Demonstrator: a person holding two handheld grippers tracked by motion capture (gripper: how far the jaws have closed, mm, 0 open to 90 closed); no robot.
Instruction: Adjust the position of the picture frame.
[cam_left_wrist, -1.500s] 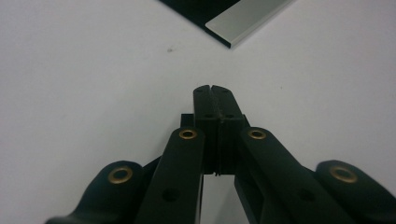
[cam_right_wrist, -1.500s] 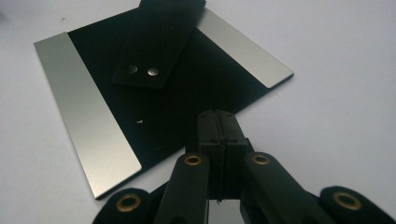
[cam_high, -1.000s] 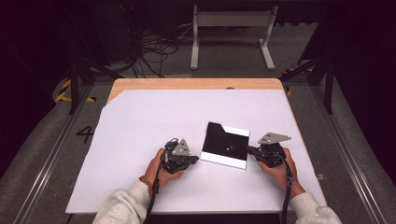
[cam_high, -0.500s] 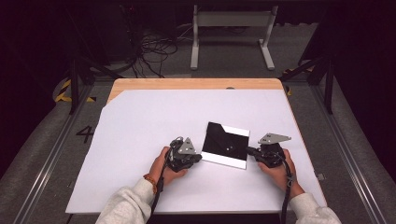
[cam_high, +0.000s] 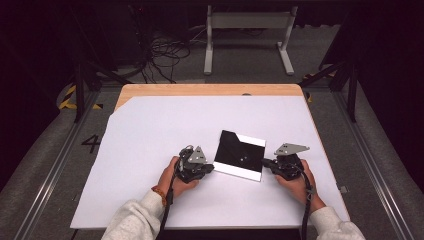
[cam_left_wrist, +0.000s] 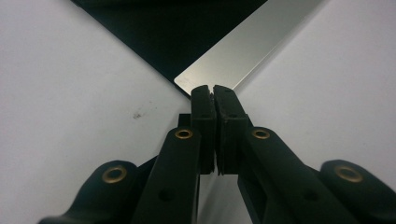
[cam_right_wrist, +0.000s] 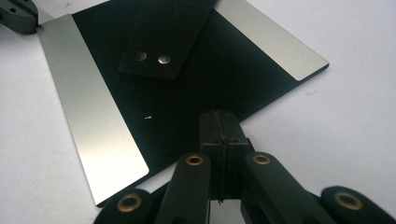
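Pale grey sleeves are covering both forearms, and an orange band is circling the left wrist (cam_high: 159, 192). The left gripper (cam_left_wrist: 213, 91) is showing matte black jaws and arms studded with brass-ringed rivets; the right gripper (cam_right_wrist: 223, 116) is looking the same. Grey three-cornered plates are topping both, and a black cable (cam_high: 305, 210) is trailing from each along the forearms

High view looks down from afar; both gripper views closely share the black plate (cam_high: 240, 156)
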